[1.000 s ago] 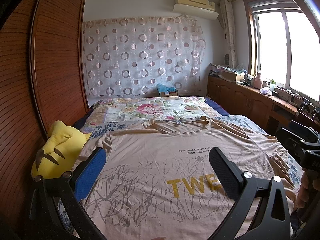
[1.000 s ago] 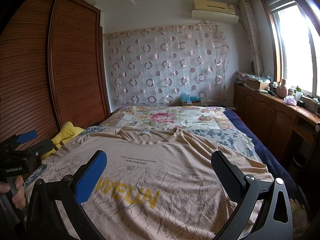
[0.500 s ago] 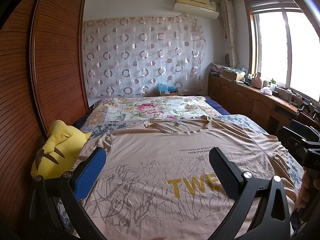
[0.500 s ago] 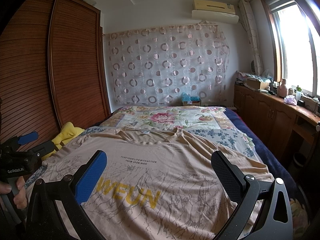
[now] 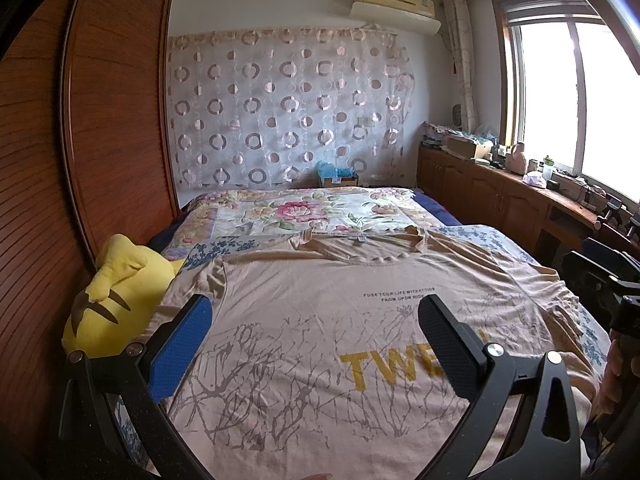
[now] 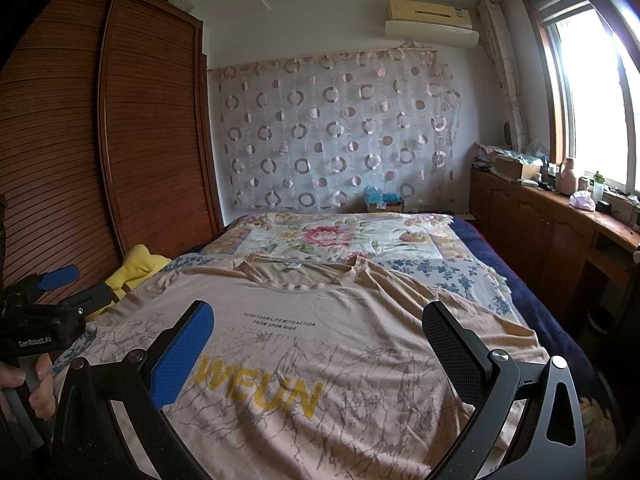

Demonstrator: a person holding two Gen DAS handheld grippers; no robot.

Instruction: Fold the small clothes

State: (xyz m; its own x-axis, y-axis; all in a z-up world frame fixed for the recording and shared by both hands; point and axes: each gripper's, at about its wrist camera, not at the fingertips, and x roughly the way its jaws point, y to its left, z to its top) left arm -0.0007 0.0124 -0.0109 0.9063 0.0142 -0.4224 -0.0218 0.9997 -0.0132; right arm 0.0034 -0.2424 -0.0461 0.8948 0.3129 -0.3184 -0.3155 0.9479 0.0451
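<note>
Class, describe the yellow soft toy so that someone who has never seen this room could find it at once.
Start at the bed and go to the side by the brown wardrobe. Wedged between them, beside the T-shirt, lies the soft toy. It alone is bright yellow, with dark brown stripes.

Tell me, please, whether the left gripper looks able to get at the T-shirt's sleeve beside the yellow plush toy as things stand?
Probably yes. The left gripper is open above the T-shirt, and the sleeve lies flat and uncovered. The yellow plush toy sits alongside it, apparently not on top.
</note>
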